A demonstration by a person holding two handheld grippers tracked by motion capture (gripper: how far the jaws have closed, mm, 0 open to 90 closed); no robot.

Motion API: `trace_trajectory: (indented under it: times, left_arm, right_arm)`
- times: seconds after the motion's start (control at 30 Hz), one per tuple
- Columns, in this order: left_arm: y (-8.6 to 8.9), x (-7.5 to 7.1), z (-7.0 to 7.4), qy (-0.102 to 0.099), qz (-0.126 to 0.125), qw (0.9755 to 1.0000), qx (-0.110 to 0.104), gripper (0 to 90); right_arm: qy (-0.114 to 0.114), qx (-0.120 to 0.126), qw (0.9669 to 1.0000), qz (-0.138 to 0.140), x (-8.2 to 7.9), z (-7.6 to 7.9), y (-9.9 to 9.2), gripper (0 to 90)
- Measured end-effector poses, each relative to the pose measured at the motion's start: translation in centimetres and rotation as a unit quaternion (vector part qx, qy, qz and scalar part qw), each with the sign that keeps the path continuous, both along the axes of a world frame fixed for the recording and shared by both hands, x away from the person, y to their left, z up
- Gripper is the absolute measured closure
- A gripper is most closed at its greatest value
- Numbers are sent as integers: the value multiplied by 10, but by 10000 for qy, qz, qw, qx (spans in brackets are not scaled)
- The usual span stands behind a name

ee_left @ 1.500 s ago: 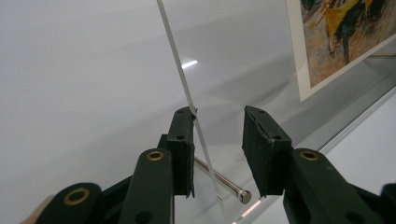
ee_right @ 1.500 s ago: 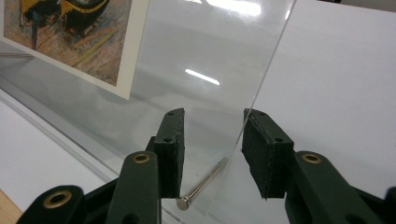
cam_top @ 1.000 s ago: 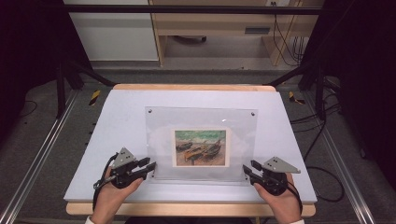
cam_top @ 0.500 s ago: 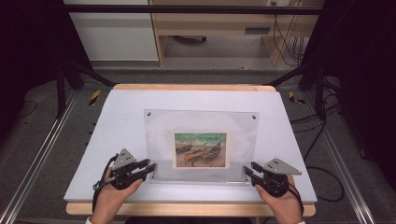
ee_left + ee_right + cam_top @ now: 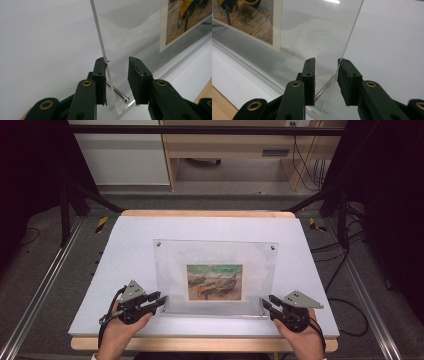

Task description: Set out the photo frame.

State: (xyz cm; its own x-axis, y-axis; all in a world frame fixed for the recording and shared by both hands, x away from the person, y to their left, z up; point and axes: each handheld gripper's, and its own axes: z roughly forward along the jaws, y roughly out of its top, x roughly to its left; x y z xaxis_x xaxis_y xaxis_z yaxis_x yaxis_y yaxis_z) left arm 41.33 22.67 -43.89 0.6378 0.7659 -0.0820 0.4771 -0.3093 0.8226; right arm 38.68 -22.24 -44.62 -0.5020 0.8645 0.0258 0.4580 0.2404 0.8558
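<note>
A clear acrylic picture frame (image 5: pixel 215 255) rests on the white table (image 5: pixel 125 250), holding a painted print of boats (image 5: pixel 215 281). My left gripper (image 5: pixel 162 299) is at the frame's lower left corner and my right gripper (image 5: pixel 264 302) at its lower right corner. In the left gripper view the gripper (image 5: pixel 117 62) is open, with the acrylic panel's edge (image 5: pixel 98 37) running between the jaws against the left finger (image 5: pixel 99 75), above a metal pin (image 5: pixel 117 93). In the right gripper view the gripper (image 5: pixel 326 63) is open astride the panel's edge (image 5: pixel 352 32), close to the right finger (image 5: pixel 345 75).
The table's wooden front edge (image 5: pixel 200 344) lies just under both hands. Metal rails (image 5: pixel 40 285) run along the table's sides. Wooden furniture (image 5: pixel 225 150) and cables (image 5: pixel 305 160) stand beyond the far edge.
</note>
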Motion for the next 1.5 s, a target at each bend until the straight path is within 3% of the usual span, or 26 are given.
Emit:
trace_trajectory:
  times: [1.5]
  left_arm:
    - [-1, -13, -1, 78, -118, 9997, 212, 699]
  right_arm:
    - [113, 6, 9999, 67, -10, -4, -1, 688]
